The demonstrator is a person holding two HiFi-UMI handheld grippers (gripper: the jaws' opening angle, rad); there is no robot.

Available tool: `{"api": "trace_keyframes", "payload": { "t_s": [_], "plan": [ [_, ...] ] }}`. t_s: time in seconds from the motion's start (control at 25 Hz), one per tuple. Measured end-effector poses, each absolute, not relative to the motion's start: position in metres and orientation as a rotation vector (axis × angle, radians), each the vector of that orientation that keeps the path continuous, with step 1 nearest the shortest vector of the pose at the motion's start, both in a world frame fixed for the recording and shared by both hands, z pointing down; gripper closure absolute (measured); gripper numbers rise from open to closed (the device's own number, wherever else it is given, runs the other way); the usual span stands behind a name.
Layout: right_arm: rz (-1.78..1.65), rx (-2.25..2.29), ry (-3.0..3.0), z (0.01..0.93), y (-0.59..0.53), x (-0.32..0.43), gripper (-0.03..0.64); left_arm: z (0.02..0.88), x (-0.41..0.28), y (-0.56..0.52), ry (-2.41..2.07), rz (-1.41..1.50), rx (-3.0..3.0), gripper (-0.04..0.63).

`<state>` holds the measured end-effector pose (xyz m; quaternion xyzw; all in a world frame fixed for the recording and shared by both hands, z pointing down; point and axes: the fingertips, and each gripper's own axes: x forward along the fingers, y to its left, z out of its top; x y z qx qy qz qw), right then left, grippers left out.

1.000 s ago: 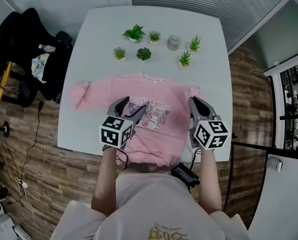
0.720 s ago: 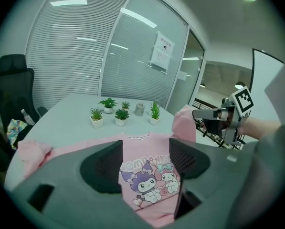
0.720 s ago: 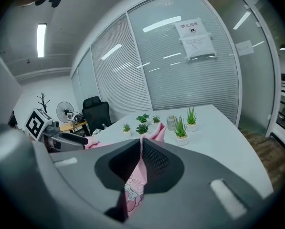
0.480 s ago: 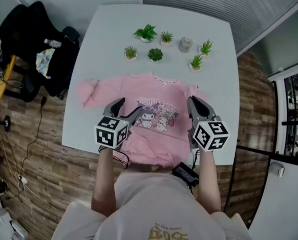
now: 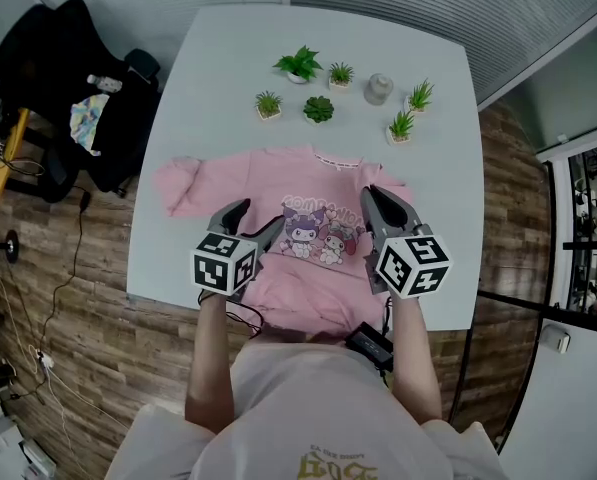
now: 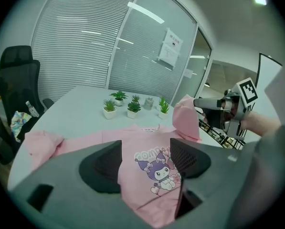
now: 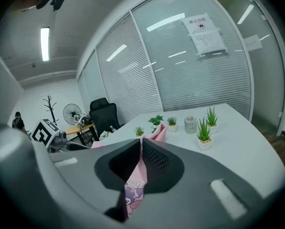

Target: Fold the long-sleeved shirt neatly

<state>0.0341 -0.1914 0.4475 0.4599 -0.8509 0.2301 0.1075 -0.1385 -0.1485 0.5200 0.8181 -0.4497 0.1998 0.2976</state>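
A pink long-sleeved shirt [image 5: 278, 183] with a cartoon print lies front up on the white table [image 5: 228, 68], its hem hanging over the near edge. Its left sleeve [image 5: 178, 183] is bunched on the table. My right gripper [image 5: 370, 196] is shut on the shirt's right sleeve [image 6: 185, 118] and holds it lifted above the shirt's right side; pink cloth shows between the pads [image 7: 157, 132]. My left gripper [image 5: 260, 218] hovers open over the shirt's lower left part [image 6: 147, 147], with nothing between its fingers.
Several small potted plants [image 5: 300, 65] and a grey jar [image 5: 378, 88] stand in a cluster at the table's far side. A black office chair [image 5: 68, 78] with a cloth on it is left of the table. A black device [image 5: 368, 346] hangs at the near edge.
My right gripper has carried the pink sleeve leftward, from the shirt's right edge in over its body. My left gripper has shifted slightly left and stays open.
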Motion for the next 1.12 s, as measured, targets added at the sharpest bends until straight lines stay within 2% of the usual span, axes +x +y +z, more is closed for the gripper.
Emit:
{"api": "trace_keyframes", "payload": {
  "t_s": [0.72, 1.12],
  "plan": [
    [0.687, 1.223, -2.525, 0.471, -0.218, -0.046, 0.592, 0.532, -0.176, -0.169, -1.257, 0.386, 2.139, 0.274],
    [0.7, 1.115, -2.503, 0.517, -0.231, -0.097, 0.591, 0.546, -0.19, -0.173, -1.258, 0.374, 2.109, 0.275]
  ]
}}
